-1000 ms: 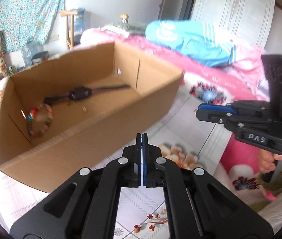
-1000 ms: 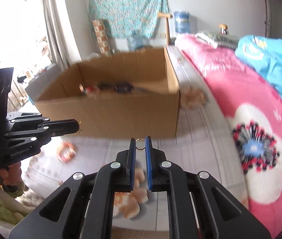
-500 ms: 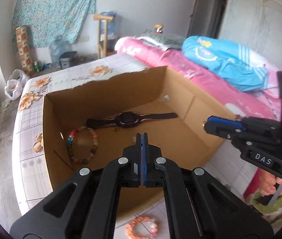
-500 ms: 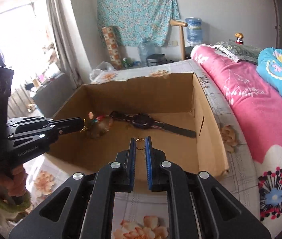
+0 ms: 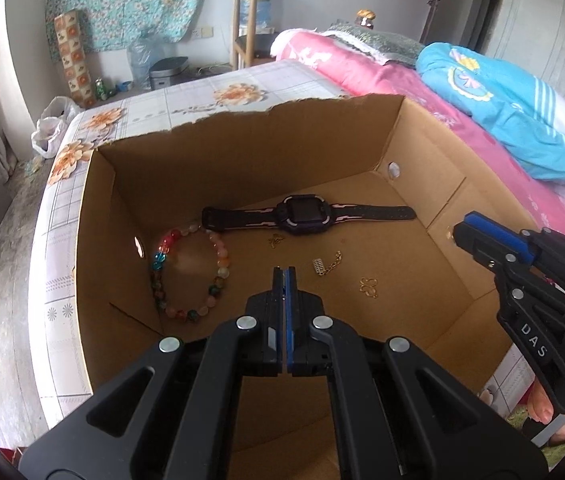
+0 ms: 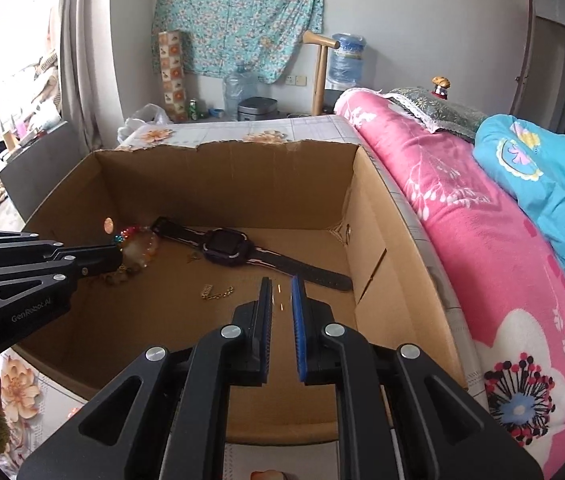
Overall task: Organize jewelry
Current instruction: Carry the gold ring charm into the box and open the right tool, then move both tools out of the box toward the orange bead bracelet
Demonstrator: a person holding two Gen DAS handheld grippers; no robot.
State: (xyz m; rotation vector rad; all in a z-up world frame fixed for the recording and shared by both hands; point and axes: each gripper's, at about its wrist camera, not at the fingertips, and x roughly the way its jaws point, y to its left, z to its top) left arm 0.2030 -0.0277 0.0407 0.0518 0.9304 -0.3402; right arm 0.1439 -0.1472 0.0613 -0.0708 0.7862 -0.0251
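In the left wrist view the left gripper [image 5: 284,277] hangs over the open cardboard box [image 5: 242,152], its jaws pressed together with nothing visible between them. On the box floor lie a black watch [image 5: 306,214], a bead bracelet [image 5: 218,258], a short gold chain [image 5: 328,265] and a small gold charm [image 5: 368,286]. The right gripper [image 5: 458,236] reaches in over the right wall. In the right wrist view the right gripper [image 6: 281,285] has its jaws slightly apart above the floor near the watch strap. Two faint bright flecks [image 6: 279,290] show in the gap, too blurred to tell whether they are a small piece of jewelry. The step in hand looks like dropping a small item into the box. To do it well, the release should happen low over bare cardboard, away from the chain and watch so nothing tangles. The left gripper is best kept clear of the drop.
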